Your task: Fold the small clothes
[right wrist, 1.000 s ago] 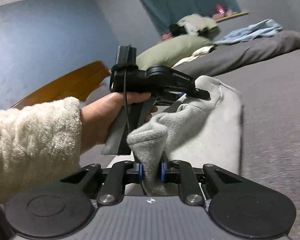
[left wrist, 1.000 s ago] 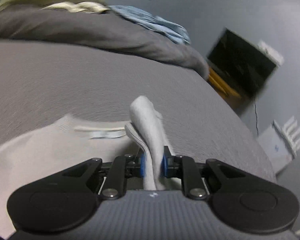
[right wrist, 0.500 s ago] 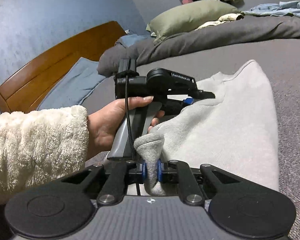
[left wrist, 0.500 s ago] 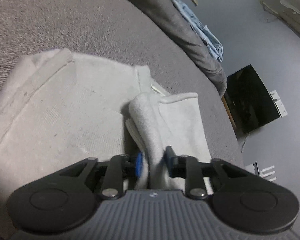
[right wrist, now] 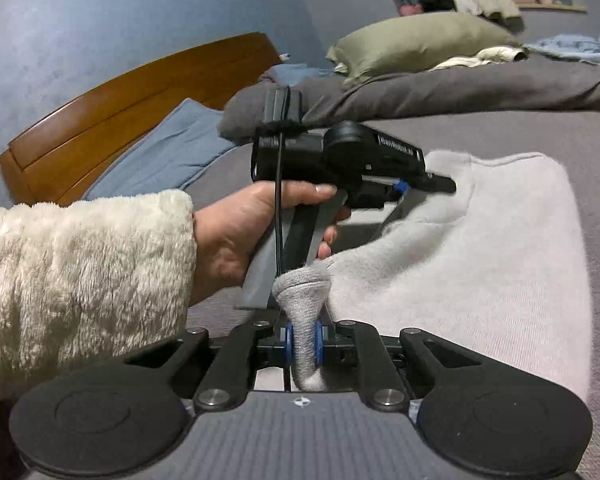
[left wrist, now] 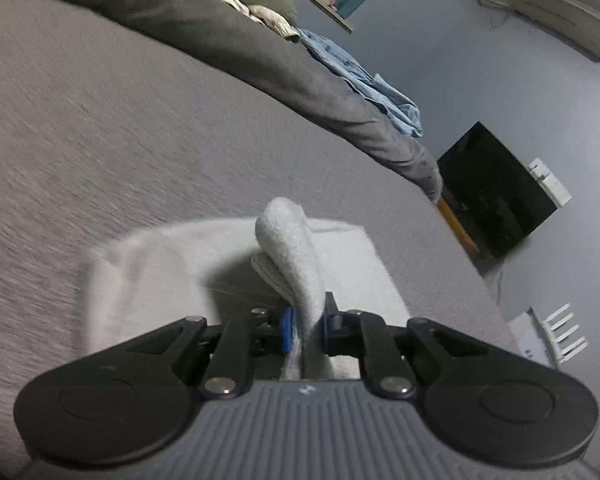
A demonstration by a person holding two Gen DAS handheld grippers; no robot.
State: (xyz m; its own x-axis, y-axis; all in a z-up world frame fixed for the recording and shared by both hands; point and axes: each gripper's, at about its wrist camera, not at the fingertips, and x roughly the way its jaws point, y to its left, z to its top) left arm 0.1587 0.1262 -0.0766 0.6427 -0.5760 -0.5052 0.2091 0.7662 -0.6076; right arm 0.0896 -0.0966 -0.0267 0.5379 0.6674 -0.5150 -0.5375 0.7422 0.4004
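We take the grey bed [right wrist: 540,136] as our landmark. Nearest it, our right gripper [right wrist: 303,338] is pinched shut on a bunched fold of the pale grey garment [right wrist: 480,260], a small sweatshirt by its look, with the cloth standing up between the blue pads. Our left gripper [left wrist: 305,326] has just been closing and now clamps another bunched fold of the same garment [left wrist: 340,248]. In the right wrist view the left gripper [right wrist: 428,184] sits further up the bed, towards the headboard [right wrist: 140,100], held by a hand [right wrist: 244,236] in a fleecy sleeve [right wrist: 80,272].

The garment lies on the bed just ahead of both grippers, spreading away from them. We judge its long axis runs from the right gripper to the left, along the held edge; which end is the hem we cannot tell. The next move likely turns on carrying that edge across the cloth, keeping both grips level.

Beyond, near the headboard, lie a green pillow [right wrist: 420,40] and a blue garment [left wrist: 364,80].
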